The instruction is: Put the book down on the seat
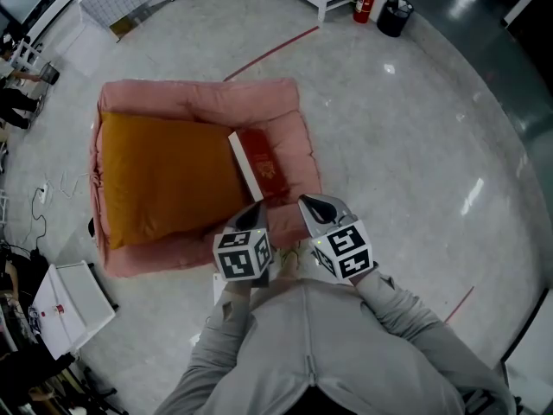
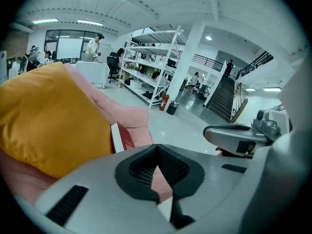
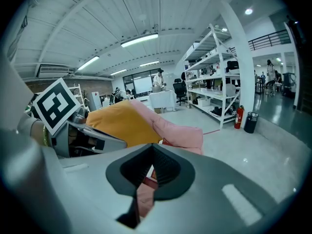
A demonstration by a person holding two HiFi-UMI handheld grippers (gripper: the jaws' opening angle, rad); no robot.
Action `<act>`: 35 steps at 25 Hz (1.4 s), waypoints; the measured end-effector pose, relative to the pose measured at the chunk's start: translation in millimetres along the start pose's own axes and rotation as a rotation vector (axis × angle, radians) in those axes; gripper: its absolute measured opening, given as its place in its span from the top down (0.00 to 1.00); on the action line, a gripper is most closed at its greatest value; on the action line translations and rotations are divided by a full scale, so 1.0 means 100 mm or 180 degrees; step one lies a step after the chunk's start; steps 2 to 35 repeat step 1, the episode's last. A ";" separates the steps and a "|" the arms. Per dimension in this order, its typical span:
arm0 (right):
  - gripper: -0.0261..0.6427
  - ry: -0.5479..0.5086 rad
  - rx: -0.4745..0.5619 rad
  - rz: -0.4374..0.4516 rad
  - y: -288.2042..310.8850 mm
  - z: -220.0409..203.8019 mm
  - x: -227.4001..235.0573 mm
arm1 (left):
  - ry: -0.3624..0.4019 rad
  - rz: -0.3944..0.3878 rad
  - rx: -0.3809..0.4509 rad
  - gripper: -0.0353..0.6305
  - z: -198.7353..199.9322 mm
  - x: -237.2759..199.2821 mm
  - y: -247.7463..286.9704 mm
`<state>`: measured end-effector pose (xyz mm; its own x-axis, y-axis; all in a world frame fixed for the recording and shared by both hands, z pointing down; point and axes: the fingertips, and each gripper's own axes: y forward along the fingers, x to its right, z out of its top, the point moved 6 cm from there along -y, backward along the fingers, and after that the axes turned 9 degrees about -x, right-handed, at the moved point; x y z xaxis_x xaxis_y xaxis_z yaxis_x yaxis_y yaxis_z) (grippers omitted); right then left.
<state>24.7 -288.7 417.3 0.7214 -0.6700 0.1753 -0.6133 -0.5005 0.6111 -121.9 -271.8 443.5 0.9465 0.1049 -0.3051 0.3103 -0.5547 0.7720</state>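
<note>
A red book (image 1: 259, 164) with a white page edge lies on the pink seat (image 1: 199, 100), along the right side of the orange cushion (image 1: 164, 180). In the left gripper view the book (image 2: 122, 136) leans against that cushion (image 2: 48, 116). My left gripper (image 1: 257, 207) hovers over the seat's front edge, just short of the book, shut and holding nothing. My right gripper (image 1: 307, 202) is beside it to the right, shut as well and holding nothing. Both sets of jaws (image 2: 156, 150) (image 3: 153, 152) point across the seat.
A red fire extinguisher (image 1: 365, 1) and a black bin (image 1: 395, 15) stand at the back beside a white rack. A white box (image 1: 73, 305) lies on the floor at the left. A red tape line (image 1: 272, 52) runs behind the seat. People stand far off.
</note>
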 end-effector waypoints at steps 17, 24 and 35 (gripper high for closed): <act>0.96 -0.0001 0.0000 -0.0003 0.01 0.00 0.00 | 0.0003 -0.0008 0.0002 0.94 0.00 0.00 0.01; 0.96 -0.0001 0.0000 -0.0003 0.01 0.00 0.00 | 0.0003 -0.0008 0.0002 0.94 0.00 0.00 0.01; 0.96 -0.0001 0.0000 -0.0003 0.01 0.00 0.00 | 0.0003 -0.0008 0.0002 0.94 0.00 0.00 0.01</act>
